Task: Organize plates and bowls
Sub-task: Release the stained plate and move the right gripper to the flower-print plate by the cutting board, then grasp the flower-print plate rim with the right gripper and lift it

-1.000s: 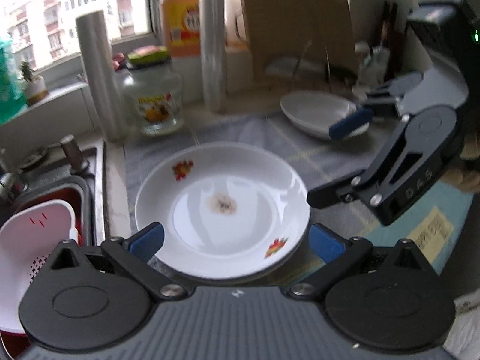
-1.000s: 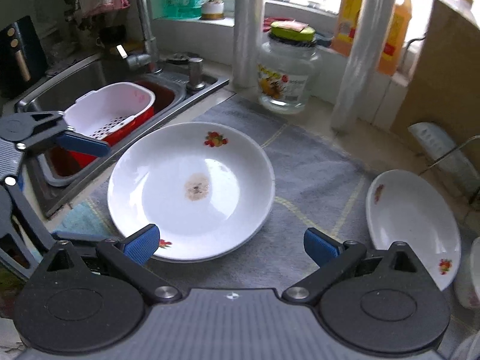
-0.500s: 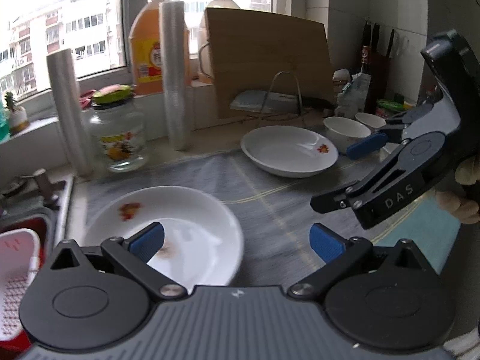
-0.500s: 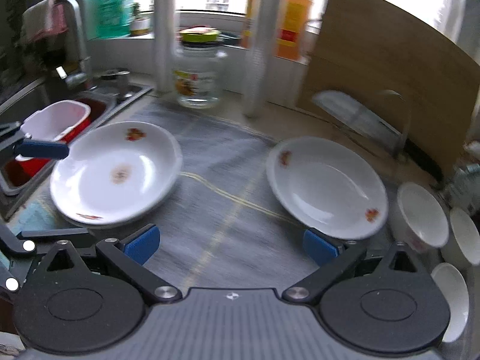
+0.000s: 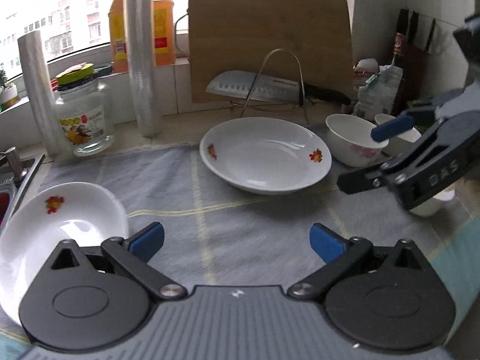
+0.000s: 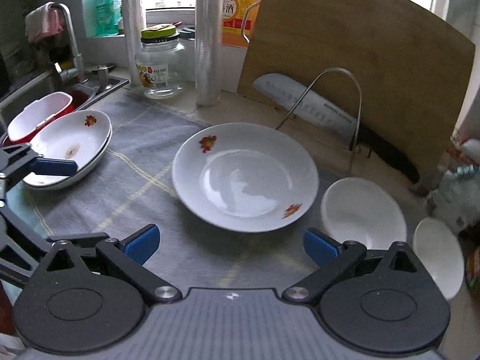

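Swinging off stacked white floral plates (image 6: pixel 70 147) — lone white floral plate (image 6: pixel 244 177) now centred ahead. Right gripper (image 6: pixel 231 244), left gripper (image 5: pixel 235 241) both released, empty; fetch next.

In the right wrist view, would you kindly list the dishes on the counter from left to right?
Stacked flowered plates → single flowered plate → white bowl → second white bowl.
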Demonstrator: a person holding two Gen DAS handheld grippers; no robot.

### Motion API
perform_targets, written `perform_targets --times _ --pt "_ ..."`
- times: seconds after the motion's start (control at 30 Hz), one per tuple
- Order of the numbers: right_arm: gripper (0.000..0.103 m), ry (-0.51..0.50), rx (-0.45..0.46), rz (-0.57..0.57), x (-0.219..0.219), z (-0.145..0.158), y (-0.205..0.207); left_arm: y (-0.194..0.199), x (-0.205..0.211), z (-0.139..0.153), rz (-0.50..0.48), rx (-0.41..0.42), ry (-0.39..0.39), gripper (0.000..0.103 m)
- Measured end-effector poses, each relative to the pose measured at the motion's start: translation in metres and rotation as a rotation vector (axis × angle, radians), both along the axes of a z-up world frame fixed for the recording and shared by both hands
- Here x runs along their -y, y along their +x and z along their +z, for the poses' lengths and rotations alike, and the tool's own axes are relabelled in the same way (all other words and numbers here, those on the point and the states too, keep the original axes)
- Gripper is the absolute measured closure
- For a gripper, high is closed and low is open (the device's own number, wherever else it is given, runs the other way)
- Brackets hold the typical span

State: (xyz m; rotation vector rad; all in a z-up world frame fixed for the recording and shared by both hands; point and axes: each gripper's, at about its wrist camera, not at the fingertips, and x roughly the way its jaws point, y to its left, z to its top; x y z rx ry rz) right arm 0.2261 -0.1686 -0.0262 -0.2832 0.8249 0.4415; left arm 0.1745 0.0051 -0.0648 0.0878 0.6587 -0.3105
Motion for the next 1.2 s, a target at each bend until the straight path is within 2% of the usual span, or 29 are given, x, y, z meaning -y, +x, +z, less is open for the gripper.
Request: perform_targets --times 0.27,0.63,0.8,1.2 --pt "0.0 0.022 -0.015 0.023 0.018 0.009 0.033 0.033 0.043 -0.024 -0.007 -0.021 0.041 0.001" --pt "0.0 0.037 -0.098 0.039 0.021 -0.007 0.078 0.071 0.051 -0.047 0.005 -0.089 0.016 0.001" --pt "0.0 0.031 -0.114 0.058 0.017 -0.011 0.098 0.076 0.052 -0.052 0.008 -0.066 0.041 0.001" --pt "0.0 0.014 -0.181 0.145 0.005 -0.025 0.155 0.091 0.054 -0.056 -0.014 -0.032 0.031 0.0"
